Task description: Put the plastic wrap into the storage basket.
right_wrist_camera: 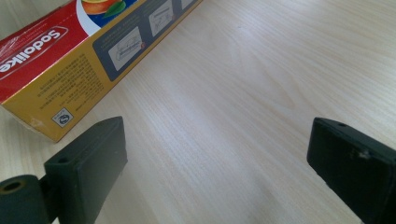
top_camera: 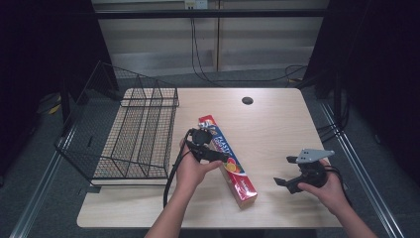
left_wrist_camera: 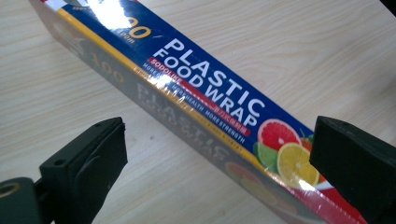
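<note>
- A long box of plastic food wrap (top_camera: 228, 159) is seen lying flat on the desk (top_camera: 277, 129), near the centre of the high view, running diagonally from the upper left toward the lower right.
- In the left gripper view the box (left_wrist_camera: 196, 100) is crossed from the upper left to the lower right of the frame; its blue top face carries the words "PLASTIC FOOD WRAP" and a picture of citrus fruit.
- The left tongs (top_camera: 210, 151) are held over the box's middle in the high view, gripped by the left hand (top_camera: 190, 171); in the left gripper view the tongs (left_wrist_camera: 219, 163) are spread wide apart, one jaw on either side of the box, with no contact that can be made out.
- The right tongs (top_camera: 281, 182) are held in the right hand (top_camera: 324, 191) at the lower right of the high view, well apart from the box.
- In the right gripper view the tongs (right_wrist_camera: 217, 161) stand wide apart over bare wood, with the box's red and yellow end (right_wrist_camera: 70, 56) at the upper left.
- A black wire basket (top_camera: 126, 134) sits at the left of the desk, overhanging its left edge.
- A dark round hole (top_camera: 247, 100) is seen near the desk's far edge.
</note>
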{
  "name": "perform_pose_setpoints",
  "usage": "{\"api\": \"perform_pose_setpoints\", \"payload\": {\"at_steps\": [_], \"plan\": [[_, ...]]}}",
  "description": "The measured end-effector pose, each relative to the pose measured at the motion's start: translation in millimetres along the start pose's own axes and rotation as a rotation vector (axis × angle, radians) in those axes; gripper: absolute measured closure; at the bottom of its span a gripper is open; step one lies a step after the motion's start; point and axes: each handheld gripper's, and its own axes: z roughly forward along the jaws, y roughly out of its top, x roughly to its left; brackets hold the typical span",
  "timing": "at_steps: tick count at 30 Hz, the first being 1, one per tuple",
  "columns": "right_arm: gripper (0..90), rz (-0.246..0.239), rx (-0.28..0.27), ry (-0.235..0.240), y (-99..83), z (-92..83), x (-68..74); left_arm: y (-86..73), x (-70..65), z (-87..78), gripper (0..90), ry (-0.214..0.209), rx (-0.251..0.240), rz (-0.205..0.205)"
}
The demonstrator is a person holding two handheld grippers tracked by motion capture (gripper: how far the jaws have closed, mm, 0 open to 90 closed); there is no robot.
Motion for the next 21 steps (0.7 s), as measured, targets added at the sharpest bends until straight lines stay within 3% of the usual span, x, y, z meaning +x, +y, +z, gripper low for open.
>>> {"api": "perform_pose_setpoints", "payload": {"at_steps": [7,13,21], "plan": [[4.9,0.007,-0.006,-0.007,0.4,-0.6,-0.5,9.0,-2.9,14.9,1.7,-0.005,0.047,-0.016],[5.2,0.008,-0.012,-0.006,0.5,-0.5,-0.4,13.4,-4.4,29.2,0.2,-0.014,0.075,-0.055],[5.7,0.014,-0.006,-0.008,0.3,0.4,0.1,16.4,-11.2,46.6,0.2,0.027,0.129,-0.075]]}}
